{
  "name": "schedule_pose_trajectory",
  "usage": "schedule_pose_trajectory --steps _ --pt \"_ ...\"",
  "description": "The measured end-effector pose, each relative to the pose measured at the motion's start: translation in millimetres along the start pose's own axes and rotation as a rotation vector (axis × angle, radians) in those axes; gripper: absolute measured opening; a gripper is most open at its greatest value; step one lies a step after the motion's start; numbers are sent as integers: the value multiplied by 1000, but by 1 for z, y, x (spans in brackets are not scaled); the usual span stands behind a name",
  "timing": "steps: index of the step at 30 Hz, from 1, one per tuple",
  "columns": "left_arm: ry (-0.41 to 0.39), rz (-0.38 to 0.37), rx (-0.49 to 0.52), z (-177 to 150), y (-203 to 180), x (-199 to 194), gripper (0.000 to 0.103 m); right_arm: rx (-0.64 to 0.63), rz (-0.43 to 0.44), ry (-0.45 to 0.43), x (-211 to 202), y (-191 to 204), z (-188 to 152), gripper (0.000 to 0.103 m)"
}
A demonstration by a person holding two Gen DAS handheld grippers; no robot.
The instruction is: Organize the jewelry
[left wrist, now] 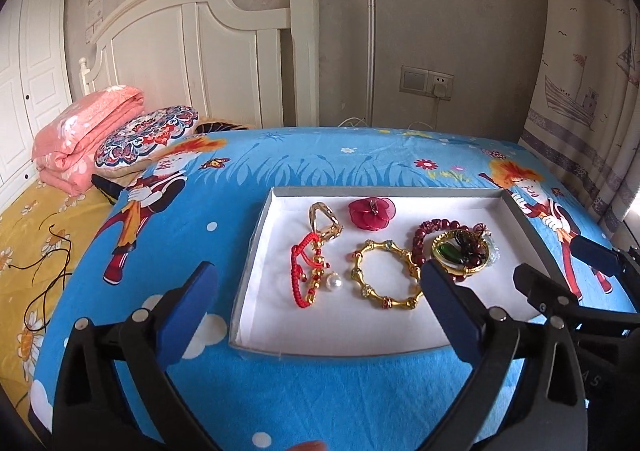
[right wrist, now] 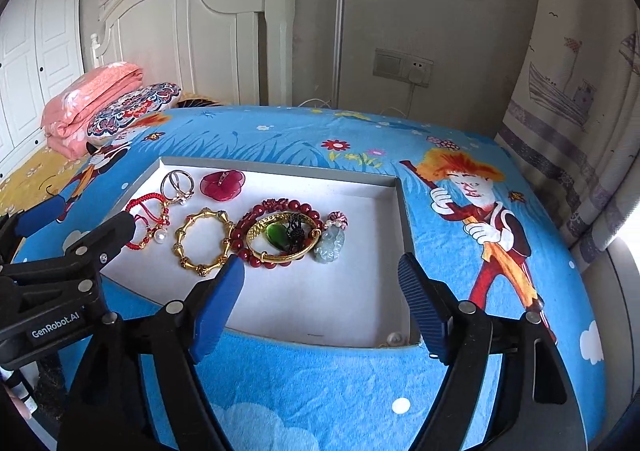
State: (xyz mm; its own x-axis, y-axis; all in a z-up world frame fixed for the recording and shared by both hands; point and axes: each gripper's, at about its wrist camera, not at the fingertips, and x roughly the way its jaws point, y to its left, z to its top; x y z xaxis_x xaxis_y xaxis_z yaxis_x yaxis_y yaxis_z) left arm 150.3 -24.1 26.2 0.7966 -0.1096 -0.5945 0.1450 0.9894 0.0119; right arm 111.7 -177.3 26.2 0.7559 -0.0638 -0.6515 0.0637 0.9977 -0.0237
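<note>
Both grippers held spread wide, nothing gripped. Left gripper (left wrist: 316, 291) poised over gold bangle (left wrist: 386, 277), tray (left wrist: 256, 251) ahead. Right gripper (right wrist: 322, 283) hung nearer pile: beads (right wrist: 280, 211), jade pendant (right wrist: 331, 245) overlapped, likely unsorted.

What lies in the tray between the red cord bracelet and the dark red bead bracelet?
The gold bamboo-style bangle lies flat on the white tray floor between the red cord bracelet and the dark red bead bracelet; both wrist views show it.

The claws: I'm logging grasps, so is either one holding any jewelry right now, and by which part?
Nothing is held. The left claw and right claw are both open and empty above the white tray.
</note>
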Motion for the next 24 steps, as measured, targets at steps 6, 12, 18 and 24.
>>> schedule_pose_trajectory --steps 6,12,18,24 --pt "-14 18 4 -9 -3 -17 98 -4 -6 4 -7 -3 -5 80" --pt "-17 27 0 -10 -2 -24 98 24 -8 12 -7 -13 -9 81" --pt "16 12 2 -17 1 -22 98 24 -2 18 -6 -14 -12 82" --pt "23 1 4 -22 3 -22 98 19 -3 18 -8 -12 -15 82"
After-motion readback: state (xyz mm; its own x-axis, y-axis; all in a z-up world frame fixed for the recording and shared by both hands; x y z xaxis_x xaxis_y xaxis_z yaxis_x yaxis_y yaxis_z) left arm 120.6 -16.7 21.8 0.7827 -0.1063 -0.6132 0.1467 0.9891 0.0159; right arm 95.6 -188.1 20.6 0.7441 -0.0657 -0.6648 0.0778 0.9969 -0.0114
